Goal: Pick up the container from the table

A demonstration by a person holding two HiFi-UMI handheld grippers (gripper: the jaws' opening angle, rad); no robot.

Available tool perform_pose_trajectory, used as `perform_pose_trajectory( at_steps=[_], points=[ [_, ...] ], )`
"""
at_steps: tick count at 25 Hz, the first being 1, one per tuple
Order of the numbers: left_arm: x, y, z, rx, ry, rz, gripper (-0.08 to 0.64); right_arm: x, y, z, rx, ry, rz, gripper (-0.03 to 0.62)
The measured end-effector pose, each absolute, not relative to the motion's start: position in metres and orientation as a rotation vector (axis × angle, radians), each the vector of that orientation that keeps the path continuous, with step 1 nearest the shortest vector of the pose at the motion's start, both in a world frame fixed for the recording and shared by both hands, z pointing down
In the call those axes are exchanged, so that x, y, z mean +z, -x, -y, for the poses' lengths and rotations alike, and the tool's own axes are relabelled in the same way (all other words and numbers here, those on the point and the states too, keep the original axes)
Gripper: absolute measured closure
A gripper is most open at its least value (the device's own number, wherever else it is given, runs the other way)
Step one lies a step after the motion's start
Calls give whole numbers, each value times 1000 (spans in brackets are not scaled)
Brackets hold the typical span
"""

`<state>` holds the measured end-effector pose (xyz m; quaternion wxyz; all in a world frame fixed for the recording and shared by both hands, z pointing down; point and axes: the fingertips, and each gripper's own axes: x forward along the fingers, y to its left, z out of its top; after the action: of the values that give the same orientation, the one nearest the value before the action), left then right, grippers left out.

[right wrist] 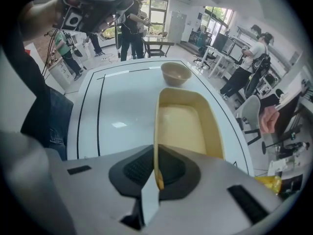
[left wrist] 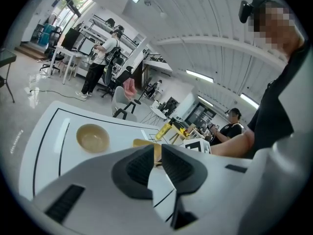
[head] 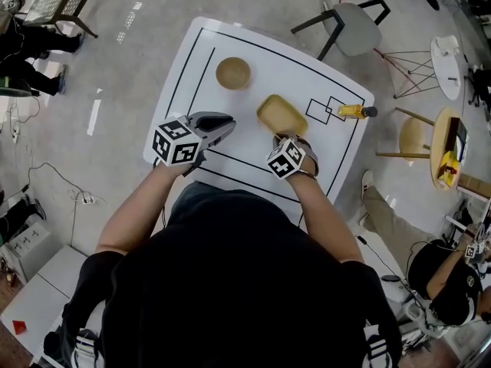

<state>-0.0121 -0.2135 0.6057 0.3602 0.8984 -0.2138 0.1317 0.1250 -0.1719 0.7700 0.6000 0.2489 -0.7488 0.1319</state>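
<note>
While the right gripper [head: 288, 138] pinches the container [head: 281, 113] by its six-o'clock rim, the left gripper [head: 229, 123], at its nine o'clock, has its fingers narrowly apart and empty.

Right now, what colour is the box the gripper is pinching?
The container is pale yellow, clearest in the right gripper view.

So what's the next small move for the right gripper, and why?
Probably lift the right gripper straight up a little: its jaws are shut on the container's near rim, and the container looks close to the table.
</note>
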Motion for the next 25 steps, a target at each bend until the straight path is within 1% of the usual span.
perform_pose_trajectory(
  at_steps=[8,14,25],
  points=[
    [584,11,211,337,-2372,571,506,754,-135,165,283,-612,1739,578],
    [567,11,209,328,-2413,580,520,744,-145,158,270,-632,1731,578],
    [554,10,190,321,-2441,606,529,726,-160,151,256,-682,1725,578]
  ],
)
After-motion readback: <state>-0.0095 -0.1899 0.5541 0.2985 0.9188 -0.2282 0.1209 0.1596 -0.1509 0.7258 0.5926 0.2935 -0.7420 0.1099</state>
